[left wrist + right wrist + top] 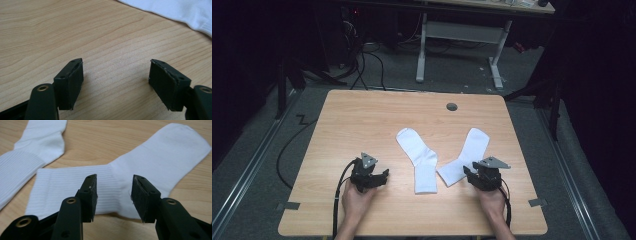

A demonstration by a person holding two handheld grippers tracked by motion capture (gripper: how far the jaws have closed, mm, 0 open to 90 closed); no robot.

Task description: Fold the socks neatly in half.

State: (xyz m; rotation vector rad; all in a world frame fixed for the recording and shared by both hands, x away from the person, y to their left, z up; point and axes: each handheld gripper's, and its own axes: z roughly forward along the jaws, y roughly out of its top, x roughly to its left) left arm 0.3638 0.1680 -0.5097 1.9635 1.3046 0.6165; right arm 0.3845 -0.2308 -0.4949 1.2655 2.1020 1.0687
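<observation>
Scene: 2 white socks laid flat on a wooden table (362, 120), both toward the near-centre; 2 hand-held grippers rested on the tabletop near the front edge

Right sock (464, 156): ribbed cuff end nearest the right gripper, toe end pointed away toward the far right; long axis run diagonally from near-centre to far-right, w/ a bend at the heel

Left sock (418, 159): toe toward the far left, cuff toward the near edge; long axis near-to-far w/ a bend; cuff corner set just beside the right sock's cuff, contact not resolvable

Key relation: right sock lies directly ahead of the right gripper (473, 172); in the right gripper view the ribbed cuff (75, 187) is seen just beyond and between the fingertips, approx. crosswise to the line of approach

Nearer hand: right sock is nearest the right gripper; left gripper (384, 175) is set apart from both socks, the left sock being the closer to it, off to its right

Right jaws: spread partway, nothing pinched; cuff not yet touched, as far as can be judged

Left jaws: spread wide over bare wood, nothing held; a sock edge (180, 12) is seen at the far upper right of the left gripper view

Judged next move: short fwd reach by the right gripper onto the cuff

Counts: socks 2; grippers 2; tables in use 1
</observation>
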